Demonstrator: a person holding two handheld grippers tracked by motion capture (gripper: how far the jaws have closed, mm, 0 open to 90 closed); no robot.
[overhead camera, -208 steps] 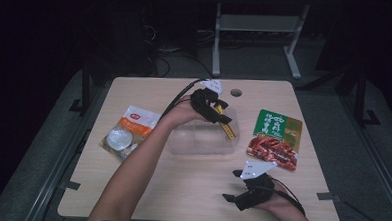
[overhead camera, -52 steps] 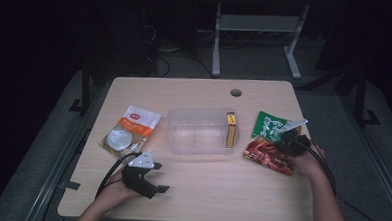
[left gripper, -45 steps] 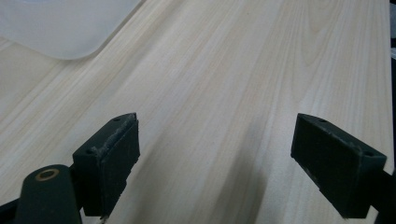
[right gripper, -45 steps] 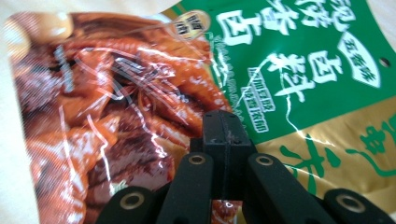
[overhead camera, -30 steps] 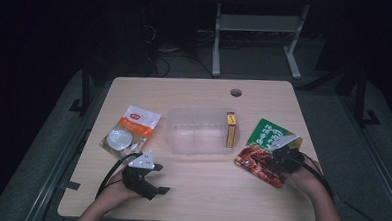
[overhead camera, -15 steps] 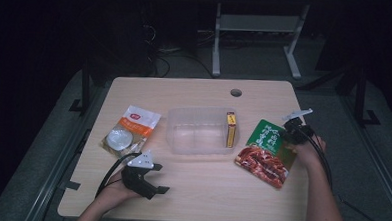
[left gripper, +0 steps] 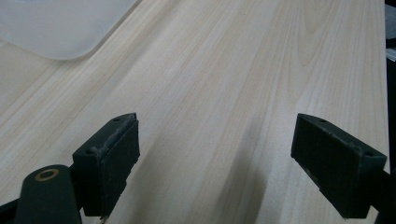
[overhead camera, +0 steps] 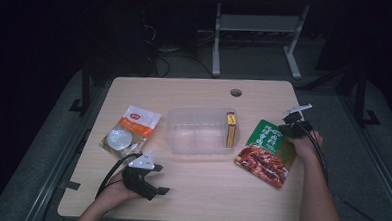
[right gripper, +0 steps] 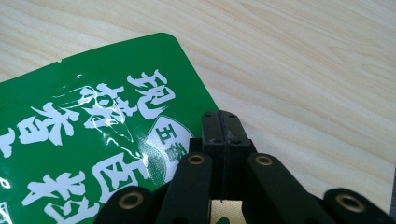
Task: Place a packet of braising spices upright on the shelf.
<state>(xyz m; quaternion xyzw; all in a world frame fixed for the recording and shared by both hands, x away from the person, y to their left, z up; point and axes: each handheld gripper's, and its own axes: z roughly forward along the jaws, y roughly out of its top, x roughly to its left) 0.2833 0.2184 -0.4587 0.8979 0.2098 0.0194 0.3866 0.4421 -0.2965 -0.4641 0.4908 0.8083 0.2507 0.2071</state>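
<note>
A green and red food pouch [overhead camera: 265, 151] lies flat at the right of the table [overhead camera: 200, 201], its green top [right gripper: 93, 140] under my right gripper [right gripper: 219, 125]. That gripper [overhead camera: 288, 128] sits at the pouch's upper right corner, jaws pressed shut on the pouch's edge. My left gripper [overhead camera: 161, 179] rests near the front left edge, open, with only bare wood between its pads [left gripper: 112, 163]. A clear plastic container [overhead camera: 199, 131] stands mid-table with a yellow box [overhead camera: 230, 129] upright at its right end.
An orange and white pouch [overhead camera: 131, 131] lies left of the container. A corner of the container [left gripper: 60, 28] shows ahead of the left gripper. A cable hole [overhead camera: 236, 92] is at the back of the table. A metal stand [overhead camera: 257, 28] is on the floor beyond.
The left hand left the container and came to rest at the front left. The right gripper moved to the green pouch, shifted and turned it, and now sits at its upper right corner.
</note>
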